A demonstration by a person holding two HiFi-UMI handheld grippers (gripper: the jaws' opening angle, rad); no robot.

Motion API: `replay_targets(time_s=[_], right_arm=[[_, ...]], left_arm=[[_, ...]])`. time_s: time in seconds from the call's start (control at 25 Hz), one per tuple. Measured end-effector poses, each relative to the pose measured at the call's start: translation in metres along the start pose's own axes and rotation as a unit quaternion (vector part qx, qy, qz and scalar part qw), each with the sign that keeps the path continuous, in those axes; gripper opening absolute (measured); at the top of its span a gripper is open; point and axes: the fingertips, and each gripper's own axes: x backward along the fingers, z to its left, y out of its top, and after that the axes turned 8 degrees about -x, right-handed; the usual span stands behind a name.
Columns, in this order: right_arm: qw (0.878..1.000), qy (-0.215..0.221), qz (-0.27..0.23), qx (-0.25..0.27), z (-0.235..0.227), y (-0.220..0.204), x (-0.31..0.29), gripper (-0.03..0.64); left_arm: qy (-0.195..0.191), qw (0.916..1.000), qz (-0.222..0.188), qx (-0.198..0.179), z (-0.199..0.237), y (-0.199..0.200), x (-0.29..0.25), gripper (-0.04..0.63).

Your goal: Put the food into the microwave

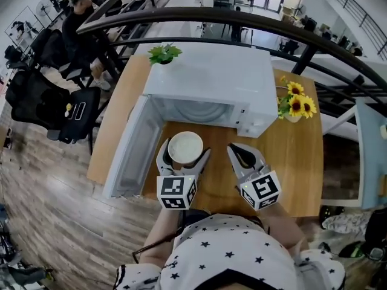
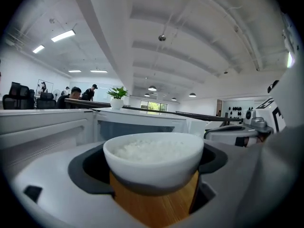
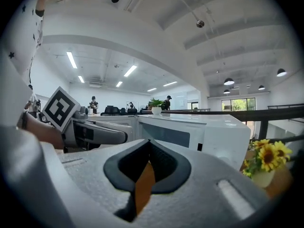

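Observation:
A white bowl of rice (image 1: 185, 147) sits between the jaws of my left gripper (image 1: 184, 157), which is shut on it, just in front of the microwave's open cavity (image 1: 195, 110). In the left gripper view the bowl (image 2: 153, 156) fills the gap between the dark pads, over the wooden table. The white microwave (image 1: 211, 80) stands at the table's back, its door (image 1: 129, 156) swung out to the left. My right gripper (image 1: 245, 156) hovers to the right of the bowl, shut with nothing in it; its jaws (image 3: 148, 172) meet with only a sliver of table showing through.
A vase of sunflowers (image 1: 296, 104) stands right of the microwave, and a small potted plant (image 1: 164, 53) sits on its top left corner. The open door reaches the wooden table's (image 1: 296, 162) left edge. A dark curved railing (image 1: 254, 23) runs behind.

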Motion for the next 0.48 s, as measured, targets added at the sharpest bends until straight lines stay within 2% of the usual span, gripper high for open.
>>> replay_targets(time_s=[0.24, 0.48], right_arm=[[0.999, -0.040, 0.013, -0.007, -0.019, -0.009, -0.014, 0.005], [0.998, -0.066, 0.019, -0.016, -0.032, -0.015, -0.027, 0.005]], left_arm=[[-0.032, 0.9994, 0.014, -0.008, 0.011, -0.011, -0.046, 0.526], [-0.048, 0.9984, 0.027, -0.016, 0.022, -0.023, -0.090, 0.526]])
